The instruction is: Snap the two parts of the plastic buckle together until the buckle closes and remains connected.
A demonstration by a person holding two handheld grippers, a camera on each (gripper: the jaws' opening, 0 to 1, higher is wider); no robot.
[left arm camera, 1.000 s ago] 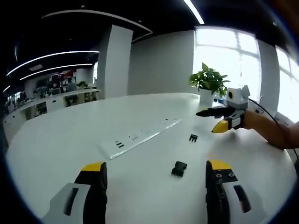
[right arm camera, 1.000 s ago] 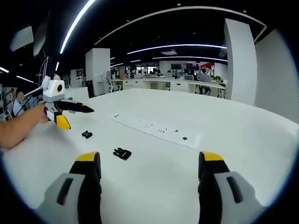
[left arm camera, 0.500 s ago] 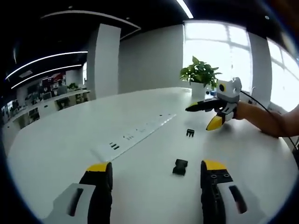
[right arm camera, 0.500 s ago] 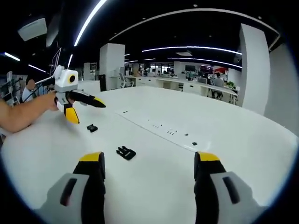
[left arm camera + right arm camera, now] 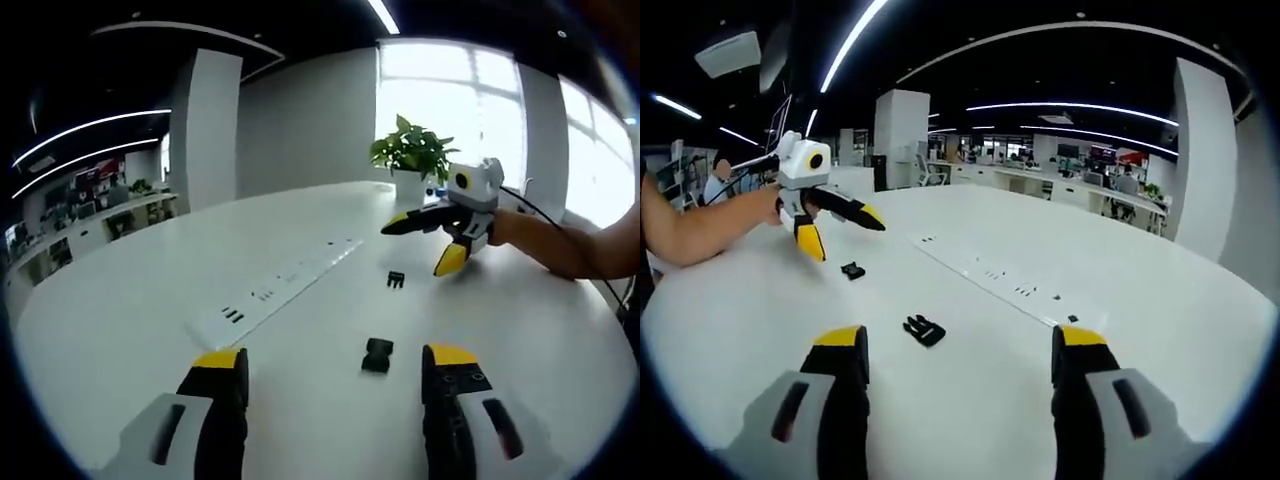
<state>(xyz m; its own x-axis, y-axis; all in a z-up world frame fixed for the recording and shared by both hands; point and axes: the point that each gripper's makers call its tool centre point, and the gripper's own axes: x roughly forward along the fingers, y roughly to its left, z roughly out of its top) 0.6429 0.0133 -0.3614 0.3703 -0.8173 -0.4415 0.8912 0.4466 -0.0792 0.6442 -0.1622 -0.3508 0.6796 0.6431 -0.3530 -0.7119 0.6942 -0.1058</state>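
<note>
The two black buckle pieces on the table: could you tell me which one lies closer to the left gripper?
The blocky socket piece, lying just ahead between the left gripper's open jaws. The pronged piece lies farther off, near the right gripper.

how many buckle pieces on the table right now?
2. One buckle piece lies just ahead of the left gripper, between its jaws in that view. The pronged piece lies farther off, below the right gripper. They lie apart, unjoined.

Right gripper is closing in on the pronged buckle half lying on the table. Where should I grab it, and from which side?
Take the pronged buckle half by its solid body end, coming down from above with the right gripper open. It lies flat on the white table, so the jaws should close across its two long sides, leaving the prongs free for the socket half.
</note>
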